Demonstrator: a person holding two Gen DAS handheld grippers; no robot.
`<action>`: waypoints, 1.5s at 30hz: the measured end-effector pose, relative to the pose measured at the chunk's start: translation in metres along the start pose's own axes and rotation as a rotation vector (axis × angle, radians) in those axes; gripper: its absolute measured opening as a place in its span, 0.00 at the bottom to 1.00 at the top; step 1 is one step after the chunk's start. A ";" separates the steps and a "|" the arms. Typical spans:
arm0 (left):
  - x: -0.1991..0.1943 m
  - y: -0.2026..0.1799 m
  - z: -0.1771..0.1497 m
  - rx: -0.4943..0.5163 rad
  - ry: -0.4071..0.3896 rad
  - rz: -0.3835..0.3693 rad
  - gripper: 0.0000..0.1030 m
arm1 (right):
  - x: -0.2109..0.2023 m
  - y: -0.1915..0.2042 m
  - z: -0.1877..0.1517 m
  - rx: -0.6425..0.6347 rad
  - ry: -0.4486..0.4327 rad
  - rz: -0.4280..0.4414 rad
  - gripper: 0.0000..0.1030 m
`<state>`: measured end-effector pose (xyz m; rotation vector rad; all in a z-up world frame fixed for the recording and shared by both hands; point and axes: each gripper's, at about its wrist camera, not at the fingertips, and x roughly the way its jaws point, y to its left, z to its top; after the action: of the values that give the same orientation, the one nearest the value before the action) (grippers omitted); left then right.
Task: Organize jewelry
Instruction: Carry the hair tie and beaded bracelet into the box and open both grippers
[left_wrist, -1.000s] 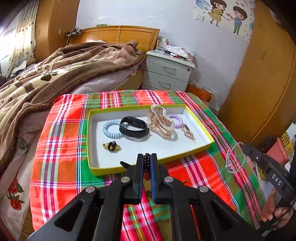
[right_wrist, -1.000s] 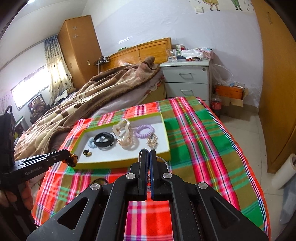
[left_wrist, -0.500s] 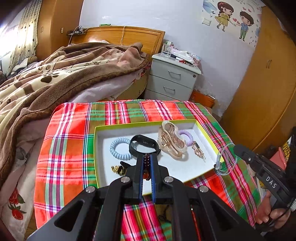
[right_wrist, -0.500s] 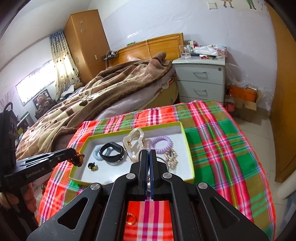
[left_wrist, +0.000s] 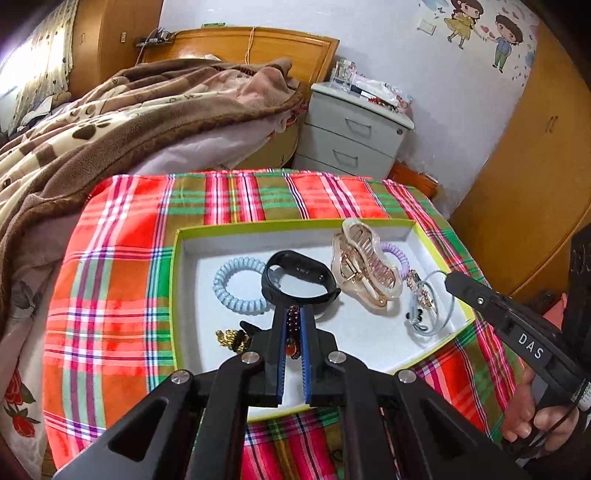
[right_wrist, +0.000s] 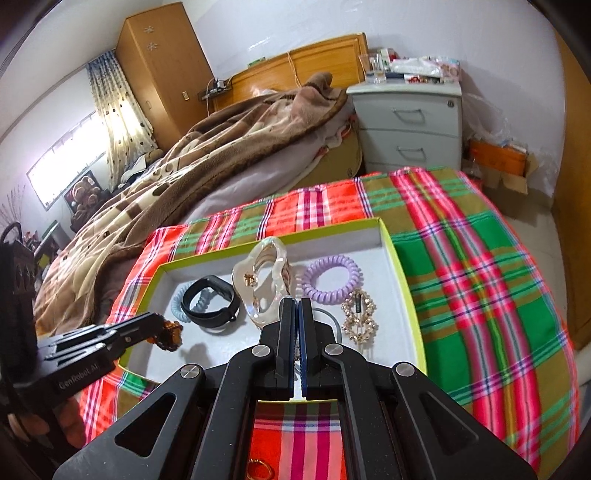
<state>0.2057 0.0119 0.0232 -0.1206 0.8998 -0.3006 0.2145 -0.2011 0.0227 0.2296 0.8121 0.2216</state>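
Observation:
A white tray with a green rim lies on a plaid cloth. It holds a pale blue coil tie, a black band, a clear hair claw, a purple coil tie, a gold rhinestone clip and a small gold piece. My left gripper is shut on a dark beaded bracelet over the tray's near left part. My right gripper is shut on a thin grey loop that hangs over the tray's right side.
The plaid cloth covers a table beside a bed with a brown blanket. A grey nightstand stands behind, with wooden wardrobes at the right. A small gold ring lies on the cloth under my right gripper. A hand grips the right tool.
Both grippers have moved forward and down from the cloth's near side to over the tray. The bracelet and the grey loop came along, still gripped.

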 end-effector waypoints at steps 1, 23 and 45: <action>0.002 -0.001 0.000 0.003 0.005 -0.001 0.07 | 0.000 0.001 0.000 -0.002 0.001 0.008 0.01; 0.017 -0.004 -0.007 0.016 0.032 -0.001 0.07 | 0.028 -0.008 -0.007 -0.009 0.082 -0.049 0.01; 0.016 -0.006 -0.009 0.010 0.042 0.014 0.32 | 0.025 -0.004 -0.008 -0.044 0.076 -0.072 0.10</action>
<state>0.2067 0.0013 0.0064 -0.0990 0.9400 -0.2960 0.2255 -0.1966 -0.0009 0.1504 0.8882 0.1810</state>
